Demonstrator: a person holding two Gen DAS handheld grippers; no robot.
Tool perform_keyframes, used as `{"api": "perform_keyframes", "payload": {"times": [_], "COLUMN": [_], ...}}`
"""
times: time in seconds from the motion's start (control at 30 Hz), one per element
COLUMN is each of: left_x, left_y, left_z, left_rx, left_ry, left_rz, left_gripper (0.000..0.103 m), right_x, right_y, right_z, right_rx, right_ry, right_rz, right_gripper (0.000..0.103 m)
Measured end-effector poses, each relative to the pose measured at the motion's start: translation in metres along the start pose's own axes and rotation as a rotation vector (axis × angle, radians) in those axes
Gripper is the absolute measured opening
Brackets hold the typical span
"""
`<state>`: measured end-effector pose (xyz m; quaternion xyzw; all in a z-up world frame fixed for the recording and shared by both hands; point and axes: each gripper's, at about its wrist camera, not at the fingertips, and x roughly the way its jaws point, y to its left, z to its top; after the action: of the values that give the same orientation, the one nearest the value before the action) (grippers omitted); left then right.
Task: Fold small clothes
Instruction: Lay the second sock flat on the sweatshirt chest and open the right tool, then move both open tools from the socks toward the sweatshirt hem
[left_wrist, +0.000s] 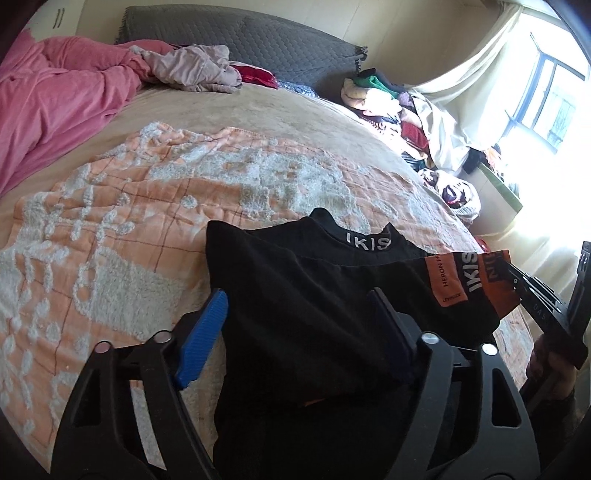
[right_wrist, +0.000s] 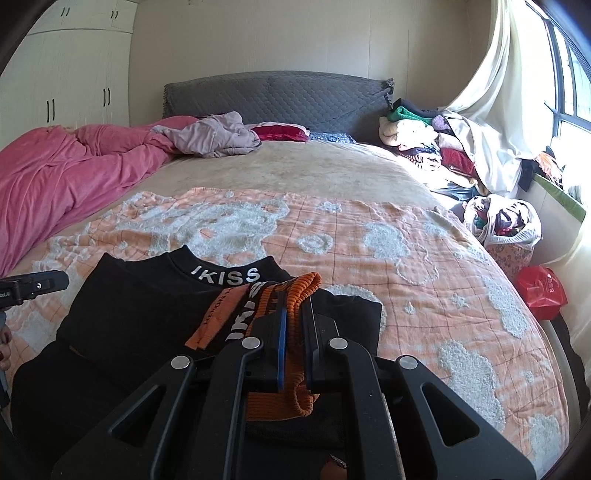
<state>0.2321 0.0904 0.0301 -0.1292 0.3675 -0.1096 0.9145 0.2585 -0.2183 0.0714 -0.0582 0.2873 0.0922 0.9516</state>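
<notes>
Right jaws clamp orange cuff (right_wrist: 295, 295) | left jaws spread over black sweater (left_wrist: 295, 314)

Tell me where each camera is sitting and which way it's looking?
Left wrist: sits on the left gripper, open over the black top, facing the headboard; the right gripper shows.
Right wrist: sits on the right gripper, pinching the orange cuff, facing the same way.
Both see the top, the orange blanket and the pink quilt.
</notes>
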Motion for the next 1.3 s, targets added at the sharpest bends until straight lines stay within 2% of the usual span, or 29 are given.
{"api": "perform_keyframes", "payload": {"times": [0.07, 0.17, 0.6, 0.7, 0.83, 0.97, 1.03, 1.1, 1.17, 1.23, 1.3], "left_x": [0.009, 0.02, 0.041, 0.044, 0.039, 0.03, 0.029, 0.033, 0.043, 0.051, 0.052], "left_y": [-0.005, -0.01, -0.006, -0.007, -0.008, -0.019, -0.025, -0.029, -0.029, -0.024, -0.022], "left_z": [-0.001, -0.006, -0.02, -0.023, -0.022, -0.018, -0.019, -0.021, -0.025, -0.03, -0.031], "left_rx": [0.017, 0.038, 0.06, 0.063, 0.064, 0.098, 0.118, 0.128, 0.128, 0.116, 0.109], "left_ry": [0.023, 0.049, 0.154, 0.169, 0.159, 0.115, 0.109, 0.124, 0.168, 0.21, 0.218], "left_rz": [-0.029, -0.045, -0.006, 0.007, 0.008, -0.009, -0.048, -0.065, -0.042, -0.027, -0.034], "left_gripper": [0.053, 0.049, 0.049, 0.049, 0.049, 0.049, 0.049, 0.049, 0.049, 0.049, 0.049], "right_x": [0.001, 0.002, 0.011, 0.015, 0.015, 0.015, 0.017, 0.019, 0.022, 0.025, 0.027], "right_y": [-0.002, -0.004, -0.008, -0.008, -0.01, 0.004, 0.018, 0.032, 0.044, 0.051, 0.058], "right_z": [-0.002, -0.006, -0.017, -0.019, -0.021, -0.024, -0.026, -0.03, -0.033, -0.035, -0.039], "right_rx": [0.008, 0.011, 0.016, 0.007, 0.005, -0.016, -0.053, -0.084, -0.098, -0.107, -0.125], "right_ry": [0.008, 0.02, 0.066, 0.083, 0.077, 0.098, 0.112, 0.132, 0.153, 0.172, 0.187], "right_rz": [0.006, 0.005, -0.03, -0.084, -0.126, -0.058, -0.018, 0.032, 0.075, 0.096, 0.103], "right_gripper": [0.006, 0.006, 0.007, 0.017, 0.022, 0.024, 0.024, 0.024, 0.024, 0.024, 0.024]}}
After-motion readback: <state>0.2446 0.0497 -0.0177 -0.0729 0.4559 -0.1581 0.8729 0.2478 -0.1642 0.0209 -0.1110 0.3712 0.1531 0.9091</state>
